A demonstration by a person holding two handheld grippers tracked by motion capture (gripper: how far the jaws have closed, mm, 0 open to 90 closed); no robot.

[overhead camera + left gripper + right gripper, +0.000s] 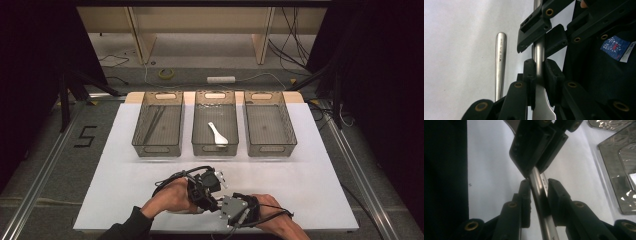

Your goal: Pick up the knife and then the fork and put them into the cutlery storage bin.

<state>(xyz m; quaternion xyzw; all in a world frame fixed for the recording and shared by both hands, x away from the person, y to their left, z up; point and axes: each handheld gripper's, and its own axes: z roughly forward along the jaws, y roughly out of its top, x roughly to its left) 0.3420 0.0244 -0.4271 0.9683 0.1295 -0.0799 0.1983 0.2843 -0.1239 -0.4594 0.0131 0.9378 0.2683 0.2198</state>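
left tongs (539, 72) clenched on steel handle (539, 53) | right tongs (538, 192) clenched on it too

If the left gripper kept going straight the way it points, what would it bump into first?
Most likely the right gripper: its black jaws sit just ahead of the left gripper, both clamped on one shiny silver metal handle. Depth is hard to judge.

This looks like a lab set up for recording. A white table (310, 175) stands between dark curtains on a grey floor with metal rails (45, 165), loose cables (290, 45), a tape roll (166, 73) and a taped "5" (86, 136). Three identical clear bins (215, 122) are lined up, probably plastic.
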